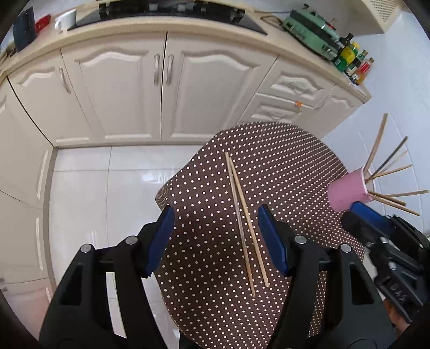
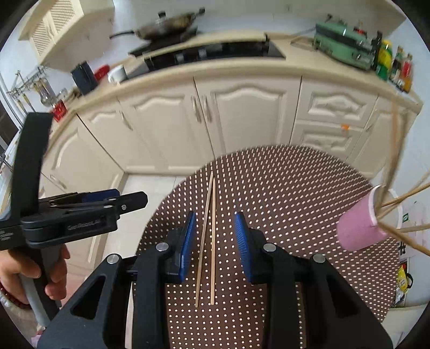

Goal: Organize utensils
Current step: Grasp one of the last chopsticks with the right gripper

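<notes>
Two wooden chopsticks [image 1: 243,214] lie side by side on a round table with a brown polka-dot cloth [image 1: 282,161]. My left gripper [image 1: 215,231] is open above the table's left part, the chopsticks lying near its right finger. My right gripper [image 2: 215,241] is open and straddles the same chopsticks [image 2: 209,236] from above; whether it touches them I cannot tell. A pink cup [image 1: 348,192] holding several chopsticks stands at the table's right edge, also seen in the right wrist view [image 2: 360,228]. The right gripper's blue finger [image 1: 368,214] shows beside the cup. The left gripper [image 2: 80,209] shows at the left, held by a hand.
Cream kitchen cabinets [image 1: 166,91] with a countertop and black hob [image 1: 172,13] stand behind the table. A green appliance [image 1: 311,29] and bottles [image 1: 354,61] sit on the counter at right. White tiled floor [image 1: 94,193] lies left of the table.
</notes>
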`<state>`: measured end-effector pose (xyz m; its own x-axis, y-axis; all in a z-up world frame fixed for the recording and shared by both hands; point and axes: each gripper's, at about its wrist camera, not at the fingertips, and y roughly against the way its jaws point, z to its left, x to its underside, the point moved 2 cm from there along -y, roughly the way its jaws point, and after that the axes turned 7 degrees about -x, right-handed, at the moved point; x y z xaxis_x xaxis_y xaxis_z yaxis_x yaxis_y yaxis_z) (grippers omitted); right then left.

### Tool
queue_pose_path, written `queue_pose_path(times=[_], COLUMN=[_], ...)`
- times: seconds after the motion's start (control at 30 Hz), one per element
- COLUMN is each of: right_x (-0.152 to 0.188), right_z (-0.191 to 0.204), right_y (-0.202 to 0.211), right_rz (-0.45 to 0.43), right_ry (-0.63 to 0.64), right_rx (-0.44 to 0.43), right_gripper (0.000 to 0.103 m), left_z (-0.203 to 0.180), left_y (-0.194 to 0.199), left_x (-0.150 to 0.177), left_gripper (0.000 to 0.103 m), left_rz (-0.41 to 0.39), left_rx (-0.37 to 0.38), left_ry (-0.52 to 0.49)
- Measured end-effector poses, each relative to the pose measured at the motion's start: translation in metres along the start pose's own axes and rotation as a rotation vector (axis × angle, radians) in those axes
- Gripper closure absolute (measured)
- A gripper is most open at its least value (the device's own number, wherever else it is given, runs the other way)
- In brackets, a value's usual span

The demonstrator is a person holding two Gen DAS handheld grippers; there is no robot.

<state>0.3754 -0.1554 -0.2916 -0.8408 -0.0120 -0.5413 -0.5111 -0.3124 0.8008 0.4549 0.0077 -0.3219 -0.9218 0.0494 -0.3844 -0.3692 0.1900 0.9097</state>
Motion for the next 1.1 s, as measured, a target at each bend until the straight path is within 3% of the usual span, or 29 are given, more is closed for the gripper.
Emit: queue_pose_path(times=[0.23, 0.53, 0.87, 1.1], right_x=[-0.009, -0.017, -0.022, -0.027], right_z=[-0.012, -0.023, -0.024, -0.03], right_y=[-0.064, -0.14, -0.168, -0.172], right_rz=[0.142, 0.309, 0.346, 0.347], right_ry=[-0.023, -0.048, -0.004, 0.015], right_rx=[-0.051, -0.087, -0.063, -0.086], right_gripper=[0.076, 0.09, 0.098, 0.098], left_z=[0.0, 0.018, 0.022, 0.016], left_y=[-0.03, -0.055, -0.076, -0.09], left_x=[-0.008, -0.016, -0.021, -0.026], left_gripper=[0.039, 0.039, 0.039, 0.039], left_rz=[0.036, 0.077, 0.102, 0.129], left_rx=[-0.033, -0.076, -0.107, -0.085], left_ry=[-0.019, 0.006, -0.003, 0.004])
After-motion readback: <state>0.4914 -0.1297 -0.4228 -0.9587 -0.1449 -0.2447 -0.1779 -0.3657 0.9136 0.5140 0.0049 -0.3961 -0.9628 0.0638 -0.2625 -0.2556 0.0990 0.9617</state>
